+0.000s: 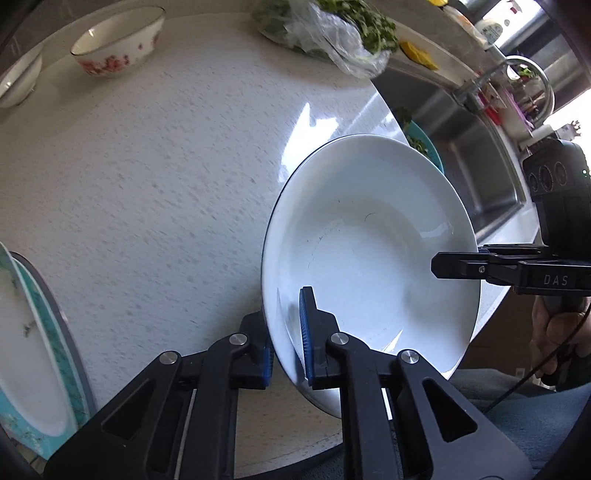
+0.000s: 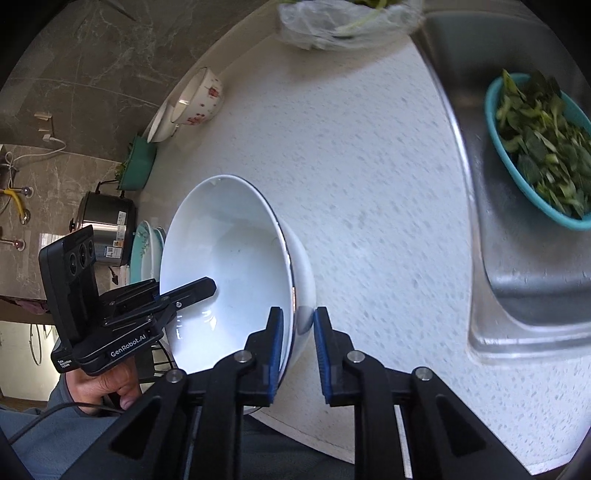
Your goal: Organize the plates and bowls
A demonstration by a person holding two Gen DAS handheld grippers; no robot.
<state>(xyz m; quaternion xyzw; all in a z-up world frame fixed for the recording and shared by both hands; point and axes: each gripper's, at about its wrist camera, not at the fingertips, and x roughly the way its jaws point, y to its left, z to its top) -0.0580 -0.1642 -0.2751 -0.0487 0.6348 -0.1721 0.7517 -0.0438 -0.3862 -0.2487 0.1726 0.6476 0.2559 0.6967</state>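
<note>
A large white bowl (image 1: pixel 369 251) with a thin dark rim is held tilted over the front edge of the speckled counter (image 1: pixel 166 184). My left gripper (image 1: pixel 286 343) is shut on its near rim, one blue pad inside and one outside. My right gripper (image 2: pixel 299 347) is shut on the opposite side of the white bowl (image 2: pixel 229 258), with the wall pinched between its pads. In the left wrist view a right finger (image 1: pixel 454 266) reaches over the far rim. A left finger (image 2: pixel 195 290) shows inside the bowl in the right wrist view.
A floral bowl (image 1: pixel 118 44) and a plain white bowl (image 1: pixel 18 81) sit at the counter's back. Turquoise-rimmed plates (image 1: pixel 29 332) are stacked at the left. A bag of greens (image 1: pixel 325 29) lies near the steel sink (image 2: pixel 517 258), which holds a teal basket of leaves (image 2: pixel 539 147).
</note>
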